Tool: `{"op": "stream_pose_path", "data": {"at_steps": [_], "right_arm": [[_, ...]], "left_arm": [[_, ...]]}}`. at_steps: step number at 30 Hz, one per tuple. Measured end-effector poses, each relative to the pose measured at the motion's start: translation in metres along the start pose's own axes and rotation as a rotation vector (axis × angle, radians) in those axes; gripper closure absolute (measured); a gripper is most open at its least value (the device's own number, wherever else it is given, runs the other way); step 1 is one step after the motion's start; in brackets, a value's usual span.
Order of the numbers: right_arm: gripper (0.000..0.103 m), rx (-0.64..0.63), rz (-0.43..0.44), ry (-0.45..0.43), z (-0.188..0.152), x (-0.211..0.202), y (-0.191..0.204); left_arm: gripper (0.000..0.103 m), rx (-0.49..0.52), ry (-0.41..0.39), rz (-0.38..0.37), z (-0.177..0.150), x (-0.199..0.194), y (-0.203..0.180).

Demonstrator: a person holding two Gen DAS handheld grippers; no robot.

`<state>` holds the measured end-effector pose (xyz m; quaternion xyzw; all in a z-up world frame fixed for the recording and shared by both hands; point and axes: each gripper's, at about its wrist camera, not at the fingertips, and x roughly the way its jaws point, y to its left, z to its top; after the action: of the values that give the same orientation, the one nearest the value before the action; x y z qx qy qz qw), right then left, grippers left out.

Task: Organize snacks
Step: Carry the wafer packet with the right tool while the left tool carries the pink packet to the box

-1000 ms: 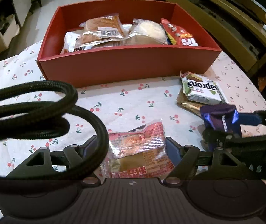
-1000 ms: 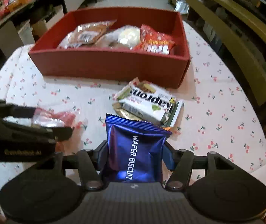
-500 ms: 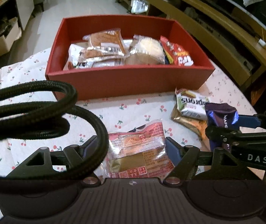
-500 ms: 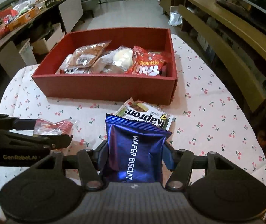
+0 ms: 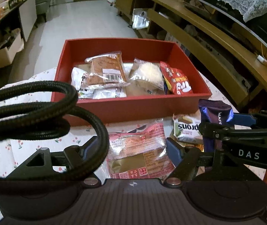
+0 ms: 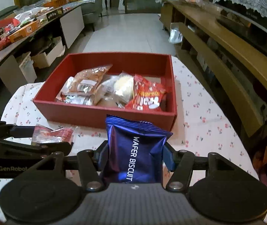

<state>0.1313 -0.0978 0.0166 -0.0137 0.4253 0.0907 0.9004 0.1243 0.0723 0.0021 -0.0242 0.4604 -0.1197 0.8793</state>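
Both grippers' fingers [image 5: 172, 151] clamped, loaded.

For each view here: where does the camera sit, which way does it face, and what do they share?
Left wrist: on the left gripper, angled down at the red box; own fingers clamp a pink snack packet.
Right wrist: on the right gripper, facing likewise; own fingers clamp a blue wafer biscuit pack.
Shared: box, both packets, each other's gripper.

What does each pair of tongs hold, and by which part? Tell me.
Left tongs: the red-and-clear snack packet, clamped across its side edges. Right tongs: the blue wafer biscuit pack, squeezed at both sides of its lower half.
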Motion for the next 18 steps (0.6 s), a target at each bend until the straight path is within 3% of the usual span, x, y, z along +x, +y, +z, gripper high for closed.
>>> {"op": "stream_pose_path", "data": {"at_steps": [18], "right_arm": [[0.016, -0.017, -0.013, -0.022, 0.012, 0.003, 0.004]], "left_arm": [[0.022, 0.028, -0.058, 0.047, 0.01, -0.009, -0.005]]}}
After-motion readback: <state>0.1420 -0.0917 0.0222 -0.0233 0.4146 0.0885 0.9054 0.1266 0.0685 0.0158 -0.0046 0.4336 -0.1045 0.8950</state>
